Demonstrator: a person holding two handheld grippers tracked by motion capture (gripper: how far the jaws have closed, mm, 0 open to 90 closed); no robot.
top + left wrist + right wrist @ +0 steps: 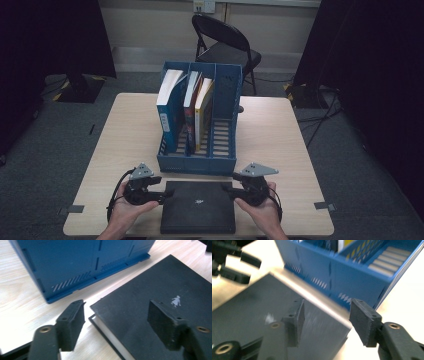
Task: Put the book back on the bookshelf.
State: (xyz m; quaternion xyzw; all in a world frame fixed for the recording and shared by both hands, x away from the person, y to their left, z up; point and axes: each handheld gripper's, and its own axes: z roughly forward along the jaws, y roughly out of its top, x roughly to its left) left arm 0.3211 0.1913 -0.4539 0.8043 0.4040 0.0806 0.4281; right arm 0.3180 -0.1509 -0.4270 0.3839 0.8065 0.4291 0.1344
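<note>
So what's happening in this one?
A person holds a gripper in each hand at the two sides of a black book lying flat on the table, in front of a blue file rack with three books standing in it. The left gripper straddles the book's near corner with its jaws apart, not pressing it. The right gripper is also open at the opposite corner. The book is not lifted yet.

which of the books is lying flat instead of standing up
The black book on the table's near edge, between the two grippers, lies flat. The other three stand upright in the blue file rack: two white-spined and one red-spined.
</note>
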